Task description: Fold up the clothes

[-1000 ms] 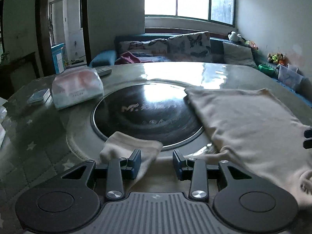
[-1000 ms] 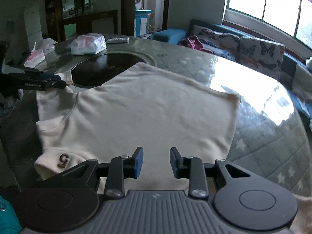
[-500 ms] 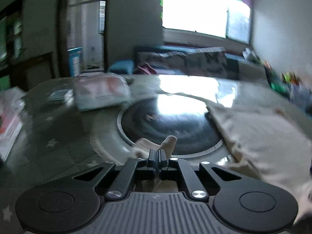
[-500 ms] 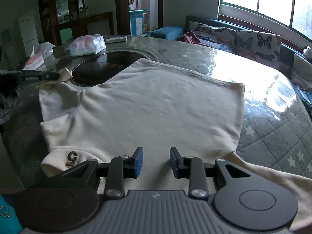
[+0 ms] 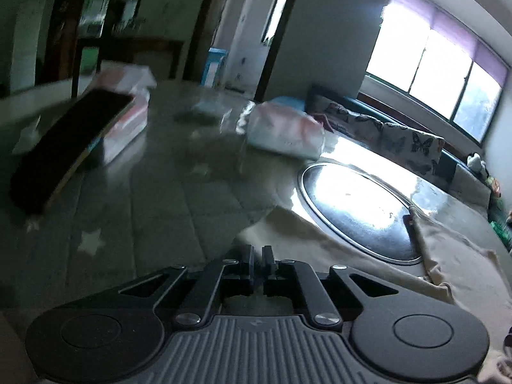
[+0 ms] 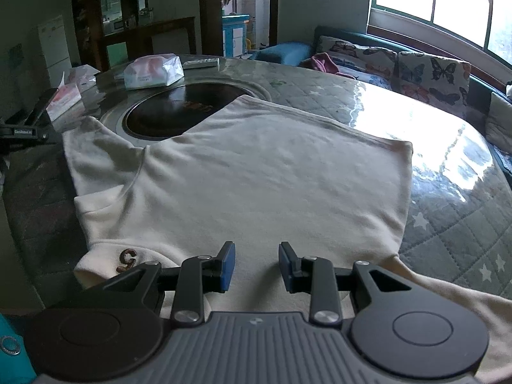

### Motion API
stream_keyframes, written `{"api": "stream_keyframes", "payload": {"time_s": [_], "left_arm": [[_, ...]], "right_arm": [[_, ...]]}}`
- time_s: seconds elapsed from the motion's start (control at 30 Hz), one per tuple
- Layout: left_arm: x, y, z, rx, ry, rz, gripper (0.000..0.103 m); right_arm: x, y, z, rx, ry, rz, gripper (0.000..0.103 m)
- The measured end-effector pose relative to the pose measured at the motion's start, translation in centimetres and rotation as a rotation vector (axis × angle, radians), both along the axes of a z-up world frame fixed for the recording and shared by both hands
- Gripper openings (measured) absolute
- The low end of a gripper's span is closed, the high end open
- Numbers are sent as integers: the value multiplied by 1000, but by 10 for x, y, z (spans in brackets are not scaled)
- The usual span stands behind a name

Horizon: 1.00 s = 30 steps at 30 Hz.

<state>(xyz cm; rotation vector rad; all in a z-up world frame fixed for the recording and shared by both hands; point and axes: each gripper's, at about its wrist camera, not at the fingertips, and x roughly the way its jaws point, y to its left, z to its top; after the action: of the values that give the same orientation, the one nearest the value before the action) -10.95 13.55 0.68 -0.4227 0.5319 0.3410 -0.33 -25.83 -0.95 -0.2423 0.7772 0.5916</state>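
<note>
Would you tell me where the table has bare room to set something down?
Free: the quilted table right of the cream shirt, toward the sofa. Crowded: beyond the shirt's left sleeve, with the tissue pack and boxes.

This is a home living room. A sofa point(image 6: 348, 48) with butterfly-print cushions point(image 6: 432, 70) runs under a wide window point(image 6: 441, 3), and soft toys point(image 5: 476, 161) sit at its far end. A round desk point(image 6: 448, 224) under a quilted, star-patterned cover carries a tissue pack point(image 6: 153, 72) and a remote control point(image 6: 201, 62). A doorway point(image 6: 243, 12) leads to further rooms.
</note>
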Motion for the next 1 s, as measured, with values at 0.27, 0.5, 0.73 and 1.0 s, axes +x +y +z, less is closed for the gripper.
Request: {"api": "stream_keyframes", "payload": {"time_s": [0.27,0.5,0.73,1.0], "left_arm": [[18,-1,-2,37,12,-3,26],[24,-4,-4,149,43,50,4],[21,-3,0,139,59,50,5],[22,-7,13,149,51,69,12]], "right_arm": [[0,2,0,2,0,2,30],[-1,-1,-1,1,8,-7,33],[-2,1,2,4,-2,2,33],[-10,14,11,9,-24,73,33]]}}
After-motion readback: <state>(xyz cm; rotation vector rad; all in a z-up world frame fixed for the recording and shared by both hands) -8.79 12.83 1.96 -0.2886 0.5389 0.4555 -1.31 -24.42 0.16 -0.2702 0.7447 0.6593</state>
